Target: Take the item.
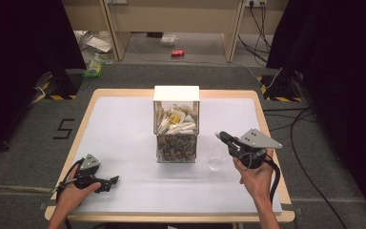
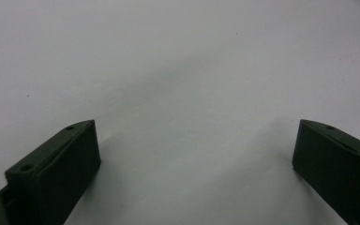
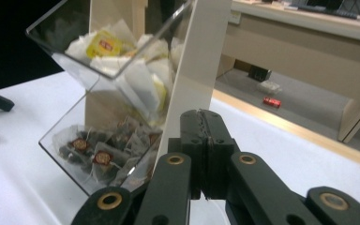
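Clear-walled box (image 1: 176,125): centre frame, 2 tiers of tea bags, standing on white table (image 1: 124,138).
Left gripper (image 1: 108,183): lower left, near table's front edge, jaws wide apart, empty.
Right gripper (image 1: 221,136): right of box, jaws pressed together, holding nothing.
Glass cup (image 1: 215,160): just below right gripper's tips, beside box.

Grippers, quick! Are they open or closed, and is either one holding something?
Left gripper: open, jaws wide apart over the bare white table, holding nothing.
Right gripper: closed, jaws pressed together, nothing between them, next to the clear tea bag box.
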Available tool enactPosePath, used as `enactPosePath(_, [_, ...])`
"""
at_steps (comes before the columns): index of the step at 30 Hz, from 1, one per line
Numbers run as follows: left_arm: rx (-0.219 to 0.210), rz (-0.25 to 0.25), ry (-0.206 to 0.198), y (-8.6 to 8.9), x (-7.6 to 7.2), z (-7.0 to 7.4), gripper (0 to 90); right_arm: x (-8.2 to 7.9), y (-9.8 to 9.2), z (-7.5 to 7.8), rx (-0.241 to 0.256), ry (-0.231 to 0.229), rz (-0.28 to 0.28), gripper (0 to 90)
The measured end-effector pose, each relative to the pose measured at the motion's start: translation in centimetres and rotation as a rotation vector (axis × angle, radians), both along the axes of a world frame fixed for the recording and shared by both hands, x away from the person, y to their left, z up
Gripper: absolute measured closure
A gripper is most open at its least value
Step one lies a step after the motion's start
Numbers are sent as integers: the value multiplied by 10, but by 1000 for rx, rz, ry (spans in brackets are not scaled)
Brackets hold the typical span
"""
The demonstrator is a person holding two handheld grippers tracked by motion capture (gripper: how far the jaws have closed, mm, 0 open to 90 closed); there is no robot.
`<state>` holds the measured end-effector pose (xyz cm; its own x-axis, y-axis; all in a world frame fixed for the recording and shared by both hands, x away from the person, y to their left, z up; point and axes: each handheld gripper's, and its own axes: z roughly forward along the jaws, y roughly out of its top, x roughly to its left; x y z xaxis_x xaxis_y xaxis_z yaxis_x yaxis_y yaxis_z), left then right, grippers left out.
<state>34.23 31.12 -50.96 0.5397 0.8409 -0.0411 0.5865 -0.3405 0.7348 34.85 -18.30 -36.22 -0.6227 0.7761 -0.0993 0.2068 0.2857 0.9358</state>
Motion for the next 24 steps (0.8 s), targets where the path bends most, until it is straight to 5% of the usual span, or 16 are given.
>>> enactPosePath(24, [2, 0, -1, 0, 0, 0, 5, 9, 4, -46, -27, 135, 30, 893])
